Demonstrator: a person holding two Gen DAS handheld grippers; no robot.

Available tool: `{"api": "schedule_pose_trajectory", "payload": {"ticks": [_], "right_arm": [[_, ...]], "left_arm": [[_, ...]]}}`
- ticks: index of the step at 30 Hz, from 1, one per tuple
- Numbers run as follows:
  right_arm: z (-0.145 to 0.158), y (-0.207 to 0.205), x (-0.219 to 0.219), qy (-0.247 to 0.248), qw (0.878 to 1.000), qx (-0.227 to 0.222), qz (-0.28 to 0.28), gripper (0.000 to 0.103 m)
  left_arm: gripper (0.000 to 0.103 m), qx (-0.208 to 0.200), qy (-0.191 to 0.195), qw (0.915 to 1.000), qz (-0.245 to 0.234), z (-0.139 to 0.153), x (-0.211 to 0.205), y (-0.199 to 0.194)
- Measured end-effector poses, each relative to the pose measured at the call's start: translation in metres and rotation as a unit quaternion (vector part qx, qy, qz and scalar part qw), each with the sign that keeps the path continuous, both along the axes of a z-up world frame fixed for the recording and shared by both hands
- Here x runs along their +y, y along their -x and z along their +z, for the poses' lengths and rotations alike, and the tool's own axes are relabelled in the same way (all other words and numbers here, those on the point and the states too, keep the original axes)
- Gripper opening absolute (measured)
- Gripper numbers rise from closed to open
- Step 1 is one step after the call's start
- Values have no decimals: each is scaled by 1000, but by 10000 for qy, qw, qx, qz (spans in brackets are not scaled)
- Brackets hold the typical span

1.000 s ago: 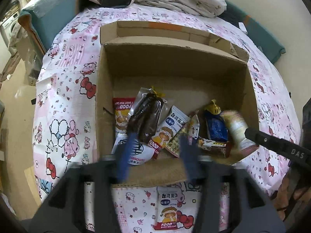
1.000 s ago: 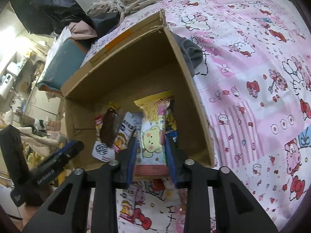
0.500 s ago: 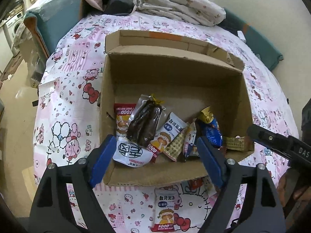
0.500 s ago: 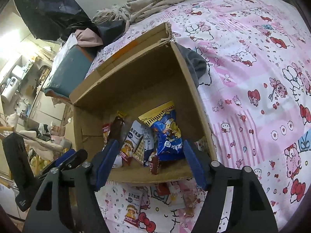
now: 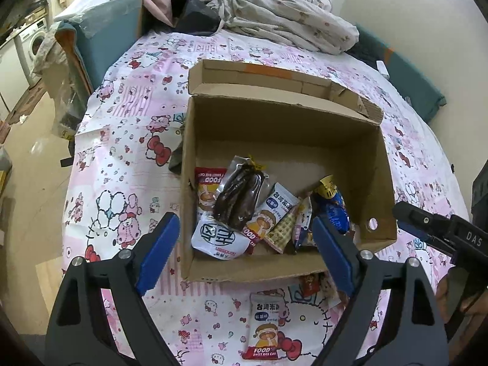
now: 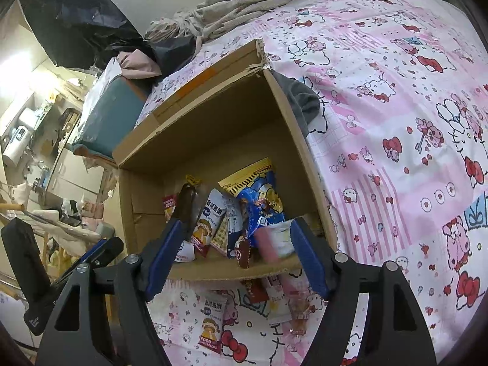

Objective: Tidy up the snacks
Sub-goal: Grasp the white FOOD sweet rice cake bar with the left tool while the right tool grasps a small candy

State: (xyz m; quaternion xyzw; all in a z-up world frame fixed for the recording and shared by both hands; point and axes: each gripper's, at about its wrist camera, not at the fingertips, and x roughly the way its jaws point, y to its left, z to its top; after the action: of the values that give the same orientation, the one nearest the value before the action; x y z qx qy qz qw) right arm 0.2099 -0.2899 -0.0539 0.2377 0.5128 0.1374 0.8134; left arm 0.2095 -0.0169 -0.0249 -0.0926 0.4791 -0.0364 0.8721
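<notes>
Snacks: pink-and-white packet (image 6: 276, 241) now lies in the cardboard box (image 5: 370, 164), just ahead of my right tool (image 6: 236, 257), whose jaws stand apart and empty; a second ago they clamped it. Left tool (image 5: 245, 248), also apart, has drawn back from the box. Outstanding: rice cake packet (image 5: 264, 331) and others on the bed (image 5: 116, 158), beneath both tools; I judge sorting unfinished.
</notes>
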Motion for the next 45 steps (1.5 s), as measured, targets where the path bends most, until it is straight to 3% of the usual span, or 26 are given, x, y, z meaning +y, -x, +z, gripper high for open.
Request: {"api": "schedule_pose_trajectory", "payload": {"ticks": [15, 35, 40, 45], "right_arm": [[10, 33, -7, 25, 10000, 33, -65, 76], [-19, 75, -16, -174, 9970, 726, -197, 76], [-27, 74, -21, -130, 9954, 881, -352, 76], [-34, 74, -30, -206, 9928, 1045, -540, 76]], "left_arm": [[86, 217, 52, 9997, 27, -6, 3, 34], [86, 930, -71, 9943, 524, -46, 17, 57], [86, 1483, -153, 9887, 172, -77, -4, 58], [86, 1826, -404, 9811, -495, -108, -42, 62]]}}
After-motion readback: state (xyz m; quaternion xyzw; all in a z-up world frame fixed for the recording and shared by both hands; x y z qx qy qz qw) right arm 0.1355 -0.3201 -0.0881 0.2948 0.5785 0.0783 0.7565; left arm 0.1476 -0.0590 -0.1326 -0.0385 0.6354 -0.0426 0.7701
